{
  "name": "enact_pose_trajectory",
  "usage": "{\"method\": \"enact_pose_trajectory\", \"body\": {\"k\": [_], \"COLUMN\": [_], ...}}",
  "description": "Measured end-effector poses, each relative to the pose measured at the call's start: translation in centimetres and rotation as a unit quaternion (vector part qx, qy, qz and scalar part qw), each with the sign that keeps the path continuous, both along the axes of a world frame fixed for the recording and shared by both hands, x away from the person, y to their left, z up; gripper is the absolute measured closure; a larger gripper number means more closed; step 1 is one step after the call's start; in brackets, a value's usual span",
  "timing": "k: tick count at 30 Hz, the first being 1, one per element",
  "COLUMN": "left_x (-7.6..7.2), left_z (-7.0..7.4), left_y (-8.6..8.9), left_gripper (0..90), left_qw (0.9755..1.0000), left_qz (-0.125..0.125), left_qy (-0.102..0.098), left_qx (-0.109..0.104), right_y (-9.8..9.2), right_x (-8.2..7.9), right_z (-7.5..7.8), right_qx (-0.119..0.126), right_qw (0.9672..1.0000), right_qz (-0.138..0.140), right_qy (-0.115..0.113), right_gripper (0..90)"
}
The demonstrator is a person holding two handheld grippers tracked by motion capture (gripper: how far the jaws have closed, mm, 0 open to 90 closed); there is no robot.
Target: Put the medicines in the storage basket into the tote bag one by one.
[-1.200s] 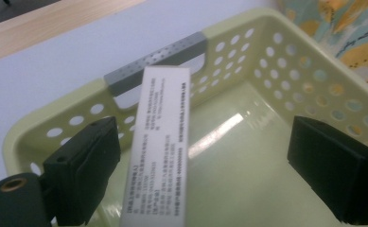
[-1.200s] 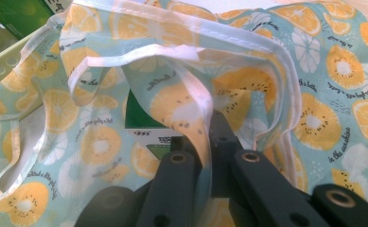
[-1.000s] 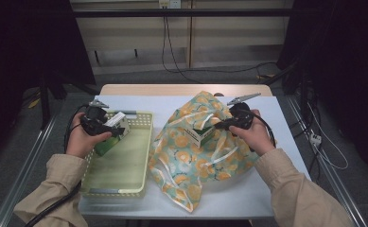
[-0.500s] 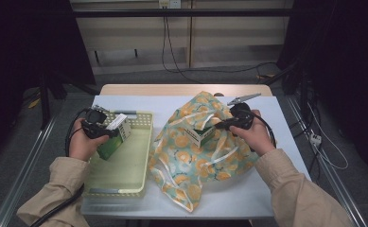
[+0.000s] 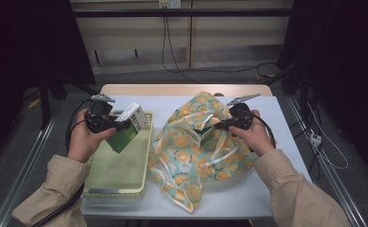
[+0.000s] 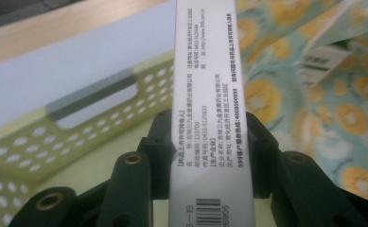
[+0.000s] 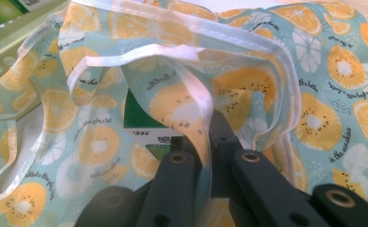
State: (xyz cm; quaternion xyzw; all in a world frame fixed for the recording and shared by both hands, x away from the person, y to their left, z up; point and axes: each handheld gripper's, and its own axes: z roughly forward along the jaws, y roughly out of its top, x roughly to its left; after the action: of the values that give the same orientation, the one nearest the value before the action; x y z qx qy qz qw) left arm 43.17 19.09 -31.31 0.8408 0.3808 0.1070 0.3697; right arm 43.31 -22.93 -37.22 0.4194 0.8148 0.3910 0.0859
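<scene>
A rectangular worktop (image 5: 285, 137) with a pale bluish-white surface and a light wooden strip along its far edge is seen from above. On its left part a pale yellow-green plastic basket (image 5: 118, 182) with perforated walls and a slot handle is set. Beside the basket, touching its right wall, a crumpled teal fabric bag (image 5: 196, 165) printed with orange slices and trimmed in white is spread across the middle of the worktop.

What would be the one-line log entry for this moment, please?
left gripper: shut on green-and-white cardboard box, above yellow-green perforated plastic basket | right gripper: shut on orange-slice print fabric bag edge | second box in bag
</scene>
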Motion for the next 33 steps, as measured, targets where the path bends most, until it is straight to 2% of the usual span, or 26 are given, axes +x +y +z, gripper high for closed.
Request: {"method": "enact_pose_trajectory", "body": {"k": [4,6,8,9,13,18,23,24,25,26,28,33], "left_x": [-1.1,-1.6,-2.1,-2.3,-3.0,-3.8,-4.0,-4.0,-4.0,-4.0,-4.1,-4.3], "left_z": [1.6,2.1,2.5,2.5,2.6,1.7,0.0,-0.2,-0.6,-0.7,-1.3,-2.1], "left_y": [-2.0,-3.1,-4.4,-4.8,-6.9,-9.4,-11.2,-11.5,-11.8,-12.1,-12.9,-14.7], "left_gripper": [62.4,62.4,62.4,62.4,62.4,62.4,62.4,62.4,62.4,62.4,62.4,62.3], "left_qw": [0.999,0.998,0.9972,0.9961,0.9935,0.9898,0.987,0.986,0.9856,0.9844,0.9837,0.9812], "left_qz": [-0.038,-0.058,-0.07,-0.084,-0.109,-0.141,-0.161,-0.166,-0.169,-0.176,-0.179,-0.192], "left_qy": [-0.016,-0.021,-0.025,-0.022,-0.024,-0.017,-0.003,-0.003,0.0,0.004,0.007,0.005], "left_qx": [-0.017,-0.015,-0.009,-0.016,-0.022,-0.011,0.0,0.01,0.006,0.011,0.006,0.02], "right_y": [0.0,0.0,0.0,0.0,-0.2,-0.4,-0.4,-0.4,-0.4,-0.4,-0.4,-0.2], "right_x": [0.0,0.0,-0.1,-0.1,-0.1,-0.2,-0.2,-0.2,-0.2,-0.2,-0.2,-0.2], "right_z": [0.0,0.1,0.1,0.2,0.3,0.6,0.9,1.0,1.0,1.0,1.0,1.1], "right_qx": [0.0,0.0,0.0,0.001,0.003,0.002,0.003,0.003,0.002,0.002,0.001,0.0], "right_qw": [1.0,1.0,1.0,1.0,1.0,1.0,1.0,1.0,1.0,1.0,1.0,1.0], "right_qz": [-0.001,0.0,-0.001,-0.002,-0.002,-0.004,-0.002,-0.004,-0.003,-0.003,-0.004,-0.002], "right_qy": [-0.001,-0.002,-0.001,-0.001,-0.003,-0.004,-0.007,-0.008,-0.009,-0.009,-0.008,-0.008], "right_gripper": [88.9,88.9,88.9,88.9,88.9,88.9,88.9,88.9,88.9,88.9,88.9,88.9]}}
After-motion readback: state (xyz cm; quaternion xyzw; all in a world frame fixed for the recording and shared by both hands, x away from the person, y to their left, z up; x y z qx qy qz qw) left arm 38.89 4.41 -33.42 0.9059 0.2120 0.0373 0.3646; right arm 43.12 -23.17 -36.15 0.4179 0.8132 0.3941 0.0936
